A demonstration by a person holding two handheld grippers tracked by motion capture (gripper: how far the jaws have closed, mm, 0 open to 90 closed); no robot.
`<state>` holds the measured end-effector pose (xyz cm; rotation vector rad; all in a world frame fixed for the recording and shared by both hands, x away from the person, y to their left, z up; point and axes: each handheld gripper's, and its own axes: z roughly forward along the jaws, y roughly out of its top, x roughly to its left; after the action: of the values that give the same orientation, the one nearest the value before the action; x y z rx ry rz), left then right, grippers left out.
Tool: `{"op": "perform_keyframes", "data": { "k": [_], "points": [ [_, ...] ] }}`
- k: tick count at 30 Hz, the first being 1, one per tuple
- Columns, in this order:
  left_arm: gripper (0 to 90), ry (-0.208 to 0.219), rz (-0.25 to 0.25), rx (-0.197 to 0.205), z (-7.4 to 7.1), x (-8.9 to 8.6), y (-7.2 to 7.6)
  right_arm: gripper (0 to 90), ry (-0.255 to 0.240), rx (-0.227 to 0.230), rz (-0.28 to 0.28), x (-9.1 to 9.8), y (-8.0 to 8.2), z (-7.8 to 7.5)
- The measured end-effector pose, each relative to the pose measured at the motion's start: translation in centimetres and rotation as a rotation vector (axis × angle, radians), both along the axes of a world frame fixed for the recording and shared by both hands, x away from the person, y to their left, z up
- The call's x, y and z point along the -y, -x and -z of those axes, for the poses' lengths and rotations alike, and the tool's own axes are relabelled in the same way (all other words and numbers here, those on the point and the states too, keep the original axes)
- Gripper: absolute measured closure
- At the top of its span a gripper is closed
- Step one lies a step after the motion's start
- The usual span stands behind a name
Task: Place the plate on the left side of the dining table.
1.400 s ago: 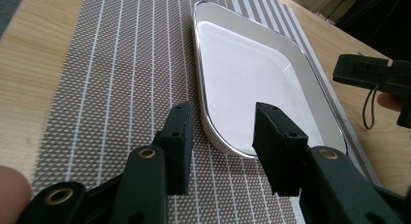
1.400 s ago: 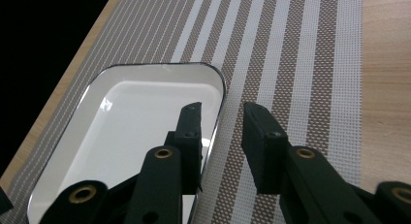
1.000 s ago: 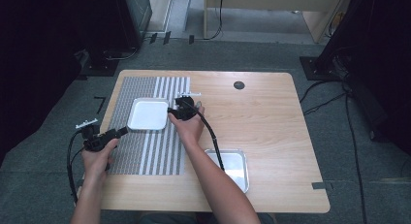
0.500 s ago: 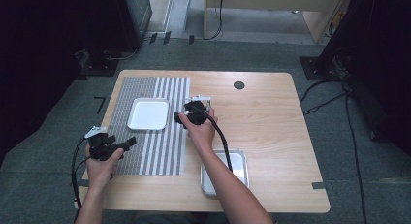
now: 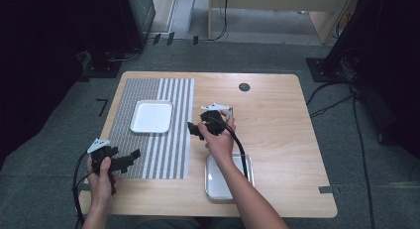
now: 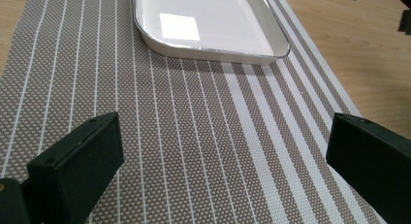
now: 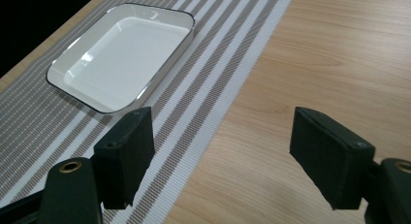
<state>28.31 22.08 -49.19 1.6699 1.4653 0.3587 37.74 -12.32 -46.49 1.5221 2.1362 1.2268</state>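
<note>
Light wooden table is seen carrying a grey-and-white striped woven placemat on its left half. White rectangular enamel tray with a dark rim is set flat on the mat's far part, squarely inside the stripes, likely as a place setting. A second, metallic rectangular tray is left on bare wood at the near edge, partly covered by the right forearm; probably next to be fetched.

Left gripper is held low over the mat's near left corner, aimed toward the white tray. Jaws have just been opening and are spread wide, nothing between them but mat in the left gripper view.

Right gripper is held over the mat's right edge, wrist bent, pointed left at the white tray. Jaws likewise have just been opening, wide apart, empty. White tray is touched by neither; judged released and set.
</note>
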Motion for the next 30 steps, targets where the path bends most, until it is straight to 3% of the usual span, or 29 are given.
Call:
{"op": "perform_keyframes", "data": {
  "k": [10,21,30],
  "points": [
    [0.0,-0.037,-0.024,0.009,0.5,0.1,1.2,23.8,0.028,0.022,0.015,3.5,2.1,0.3],
    [0.0,-0.083,-0.02,-0.001,1.4,-0.2,2.4,23.9,0.031,0.045,0.036,6.7,4.1,-0.1],
    [0.0,-0.188,-0.02,-0.025,2.4,-0.4,2.9,23.9,0.026,0.049,0.07,9.7,5.9,0.0]
  ]
}}
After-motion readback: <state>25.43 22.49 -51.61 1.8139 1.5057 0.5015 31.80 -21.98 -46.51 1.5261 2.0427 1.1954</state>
